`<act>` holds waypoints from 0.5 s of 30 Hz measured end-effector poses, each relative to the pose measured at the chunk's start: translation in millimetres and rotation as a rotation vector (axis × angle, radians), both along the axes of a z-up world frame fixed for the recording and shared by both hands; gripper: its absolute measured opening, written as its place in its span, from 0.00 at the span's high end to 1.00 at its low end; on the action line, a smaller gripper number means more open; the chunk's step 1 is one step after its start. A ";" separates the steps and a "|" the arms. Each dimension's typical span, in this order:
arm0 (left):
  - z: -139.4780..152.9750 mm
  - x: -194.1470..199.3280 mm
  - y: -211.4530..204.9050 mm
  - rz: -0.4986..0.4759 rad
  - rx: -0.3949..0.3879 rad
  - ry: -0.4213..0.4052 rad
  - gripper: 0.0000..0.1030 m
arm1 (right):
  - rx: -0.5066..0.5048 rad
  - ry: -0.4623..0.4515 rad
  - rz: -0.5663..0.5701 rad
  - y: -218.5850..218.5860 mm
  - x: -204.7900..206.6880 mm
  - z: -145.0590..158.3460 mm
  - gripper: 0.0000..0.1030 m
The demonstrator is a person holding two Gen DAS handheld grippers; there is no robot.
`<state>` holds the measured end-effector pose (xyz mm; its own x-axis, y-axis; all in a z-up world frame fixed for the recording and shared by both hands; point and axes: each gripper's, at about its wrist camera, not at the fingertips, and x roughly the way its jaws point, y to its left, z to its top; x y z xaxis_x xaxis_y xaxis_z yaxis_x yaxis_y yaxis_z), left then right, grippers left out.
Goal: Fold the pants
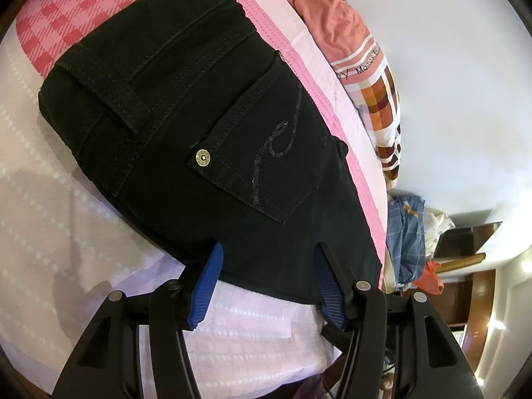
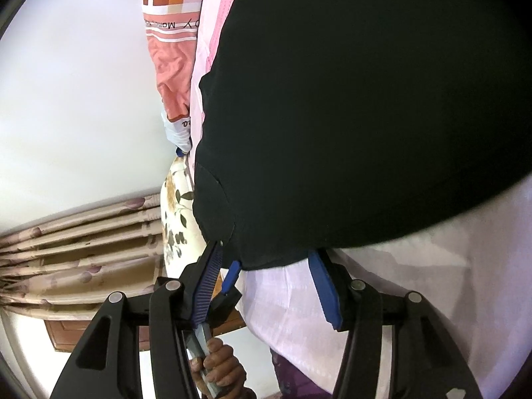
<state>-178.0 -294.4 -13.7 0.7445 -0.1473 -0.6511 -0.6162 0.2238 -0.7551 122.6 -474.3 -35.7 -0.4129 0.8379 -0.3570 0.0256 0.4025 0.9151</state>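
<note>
The black pants [image 1: 206,126] lie folded on the bed, back pocket with a metal rivet [image 1: 202,158] and sequin stitching facing up. My left gripper [image 1: 269,249] is open, its blue fingers [image 1: 212,266] straddling the near edge of the pants. In the right wrist view the pants [image 2: 365,99] fill most of the frame as a dark mass. My right gripper [image 2: 266,252] is open, its jaws on either side of the pants' near edge. The other gripper's blue finger [image 2: 232,274] and the hand [image 2: 219,365] holding it show below.
The bed has a white and pink checked sheet [image 1: 252,339] with a pink stripe. An orange and checked blanket [image 1: 349,43] lies along the far side by the white wall. Curtains [image 2: 83,242] and a floral pillow [image 2: 176,212] are at left; clothes and wooden furniture [image 1: 465,249] are at right.
</note>
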 end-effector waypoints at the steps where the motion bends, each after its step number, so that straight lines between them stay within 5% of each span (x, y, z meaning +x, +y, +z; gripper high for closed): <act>1: 0.2 -0.1 -0.1 0.002 -0.002 -0.001 0.43 | 0.005 -0.001 -0.007 1.8 0.6 0.7 0.50; 11: 0.7 -1.6 1.9 -0.006 -0.011 -0.003 0.43 | 0.026 -0.016 0.016 8.9 -6.9 8.3 0.58; 15: 1.3 -1.6 2.4 -0.012 -0.005 0.001 0.42 | 0.008 0.059 -0.032 5.5 0.7 -8.0 0.63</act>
<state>-179.6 -291.9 -12.4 0.7419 -0.1593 -0.6513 -0.6145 0.2271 -0.7555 123.3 -468.8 -43.8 -0.4061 0.8537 -0.3261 0.0925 0.3934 0.9147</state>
